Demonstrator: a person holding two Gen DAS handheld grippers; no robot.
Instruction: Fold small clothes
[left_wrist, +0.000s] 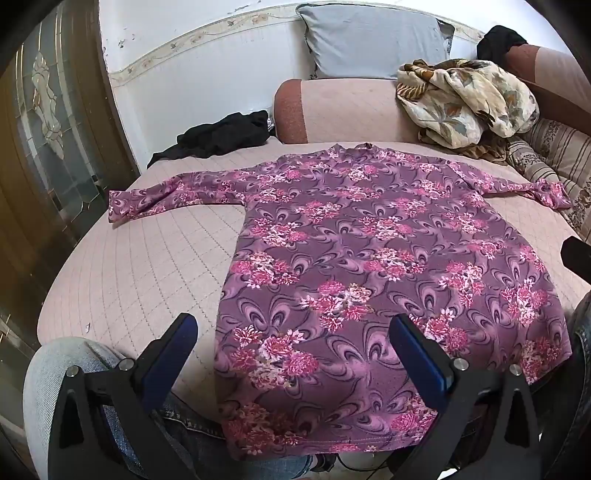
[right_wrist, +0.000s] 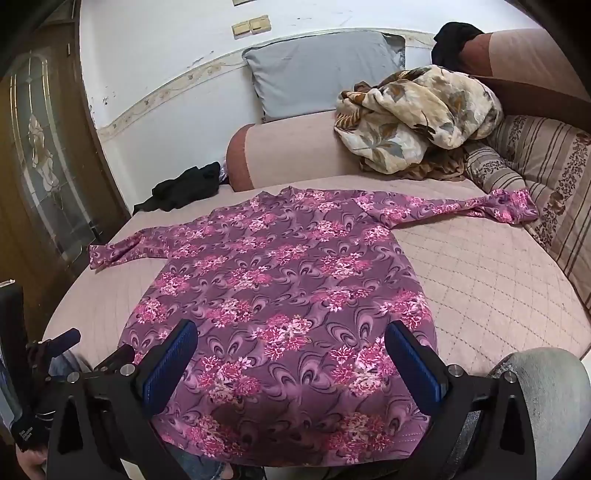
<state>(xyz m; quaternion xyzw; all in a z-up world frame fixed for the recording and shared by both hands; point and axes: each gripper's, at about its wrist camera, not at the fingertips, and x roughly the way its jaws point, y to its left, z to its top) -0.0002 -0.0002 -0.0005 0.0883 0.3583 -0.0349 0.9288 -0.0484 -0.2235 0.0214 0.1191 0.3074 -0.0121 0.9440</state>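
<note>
A purple long-sleeved top with pink flowers (left_wrist: 362, 258) lies flat on the pink quilted bed (left_wrist: 155, 258), both sleeves spread out, hem towards me. It also shows in the right wrist view (right_wrist: 280, 280). My left gripper (left_wrist: 291, 328) is open and empty, above the hem's left part. My right gripper (right_wrist: 291, 332) is open and empty, above the hem's middle. The left gripper also shows in the right wrist view at the lower left (right_wrist: 74, 354).
A black garment (left_wrist: 225, 134) lies at the bed's far left. A crumpled floral blanket (left_wrist: 465, 99) sits on a pink bolster (left_wrist: 343, 110). A grey pillow (left_wrist: 373, 40) leans on the wall. Striped cushions (right_wrist: 546, 177) line the right. My jeans-clad knees (left_wrist: 59, 373) are at the near edge.
</note>
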